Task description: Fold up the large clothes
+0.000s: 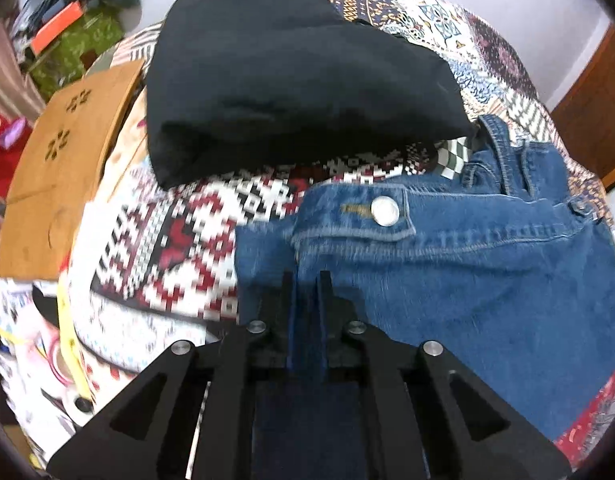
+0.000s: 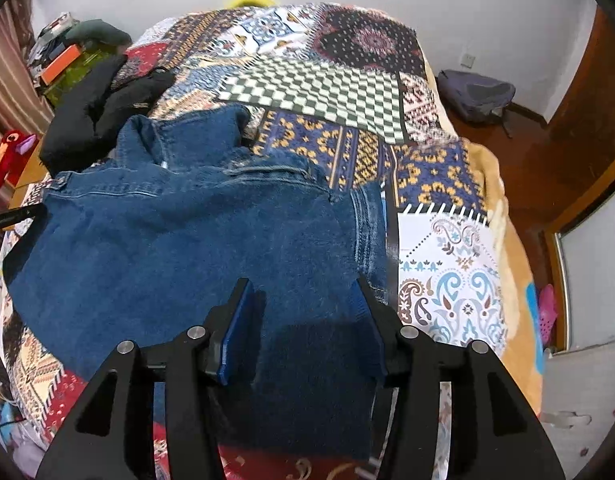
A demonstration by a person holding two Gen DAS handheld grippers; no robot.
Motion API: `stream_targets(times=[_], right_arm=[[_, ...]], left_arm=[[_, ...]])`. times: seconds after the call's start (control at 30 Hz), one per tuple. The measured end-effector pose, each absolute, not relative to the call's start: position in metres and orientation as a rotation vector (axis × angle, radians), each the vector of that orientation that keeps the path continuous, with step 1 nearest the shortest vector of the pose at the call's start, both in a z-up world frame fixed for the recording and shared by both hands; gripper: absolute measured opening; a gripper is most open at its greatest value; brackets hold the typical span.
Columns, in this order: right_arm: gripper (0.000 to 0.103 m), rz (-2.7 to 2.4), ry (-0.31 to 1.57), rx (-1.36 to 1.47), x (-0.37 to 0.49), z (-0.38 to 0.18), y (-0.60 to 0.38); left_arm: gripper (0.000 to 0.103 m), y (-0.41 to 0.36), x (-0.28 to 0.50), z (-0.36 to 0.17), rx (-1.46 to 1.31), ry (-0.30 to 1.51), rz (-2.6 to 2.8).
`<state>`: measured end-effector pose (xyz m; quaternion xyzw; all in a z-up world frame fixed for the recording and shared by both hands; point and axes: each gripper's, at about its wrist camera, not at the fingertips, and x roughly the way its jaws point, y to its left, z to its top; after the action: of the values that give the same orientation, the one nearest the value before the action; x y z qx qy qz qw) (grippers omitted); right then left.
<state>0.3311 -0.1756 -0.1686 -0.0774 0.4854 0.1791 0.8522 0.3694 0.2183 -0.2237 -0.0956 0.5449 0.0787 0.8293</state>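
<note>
Blue jeans [image 1: 467,272] lie bunched on a patchwork bedspread [image 1: 179,248], waistband and silver button [image 1: 384,211] toward the far side. My left gripper [image 1: 307,280] is shut on a fold of the jeans near their left edge. In the right wrist view the jeans [image 2: 167,240] spread across the bed's left half. My right gripper [image 2: 303,292] is open, its fingers straddling the jeans' near right part, with denim between them. A black garment [image 1: 291,76] lies folded beyond the jeans; it also shows in the right wrist view [image 2: 91,116].
A wooden headboard [image 1: 63,160] and a cluttered side table [image 1: 67,32] stand at the left. The bedspread [image 2: 447,248] extends to the right of the jeans. A backpack [image 2: 475,94] sits on the wooden floor by the far wall. A red plush toy [image 2: 9,156] is at the left.
</note>
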Motion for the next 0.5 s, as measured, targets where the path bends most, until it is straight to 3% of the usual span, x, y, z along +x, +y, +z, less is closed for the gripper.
stream_targets(times=[0.1, 0.17, 0.23, 0.5], right_arm=[[0.047, 0.395, 0.986, -0.165, 0.323, -0.155, -0.168], [0.048, 0.419, 0.964, -0.156, 0.318, -0.147, -0.161], [0.048, 0.442, 0.941, -0.153, 0.311, -0.139, -0.152], [0.068, 0.525, 0.879, -0.184, 0.285, -0.124, -0.105]], left_arm=[[0.013, 0.22, 0.348, -0.206, -0.183, 1.128, 0.18], [0.027, 0.217, 0.334, -0.19, -0.16, 1.096, 0.185], [0.053, 0.215, 0.316, -0.174, -0.16, 1.049, 0.183], [0.071, 0.223, 0.263, -0.143, -0.295, 0.958, 0.199]])
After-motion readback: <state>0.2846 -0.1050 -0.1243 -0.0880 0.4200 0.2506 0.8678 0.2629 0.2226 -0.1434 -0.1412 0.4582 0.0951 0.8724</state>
